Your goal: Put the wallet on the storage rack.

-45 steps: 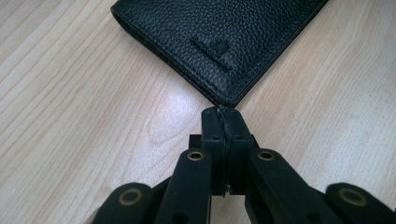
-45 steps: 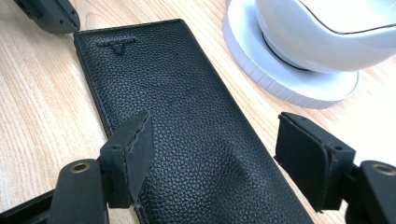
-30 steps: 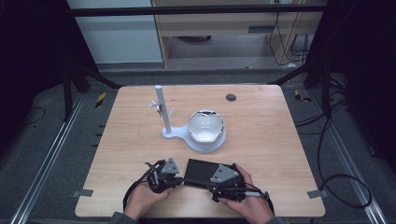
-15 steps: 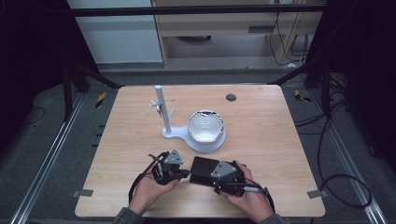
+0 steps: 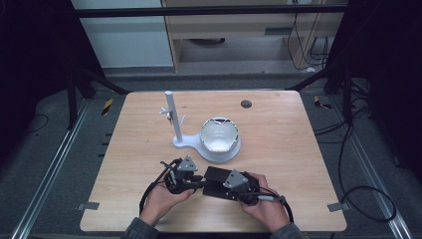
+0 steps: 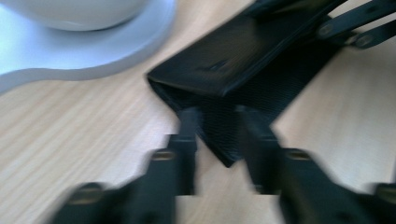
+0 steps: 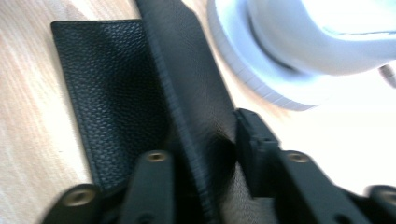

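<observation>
A black leather pouch (image 5: 215, 177) lies near the table's front edge, between my two grippers. In the right gripper view its upper flap (image 7: 187, 70) stands up on edge from the flat lower layer (image 7: 112, 88). My right gripper (image 7: 205, 140) is shut on that flap. My left gripper (image 6: 217, 126) is open, its jaws either side of a corner of the pouch's lower layer (image 6: 224, 140), under the raised flap (image 6: 238, 56). From above, the left gripper (image 5: 197, 178) comes at the pouch from the left and the right gripper (image 5: 221, 185) from the right.
A white stand (image 5: 219, 152) with a round base holding a white bowl-shaped piece (image 5: 219, 133) and an upright post (image 5: 171, 114) sits just behind the pouch. A small dark disc (image 5: 246, 104) lies near the table's far edge. Bare wood stretches left and right.
The left gripper has moved right, up to the pouch's corner. The pouch looks narrower from above, its top flap lifted by the right gripper.
</observation>
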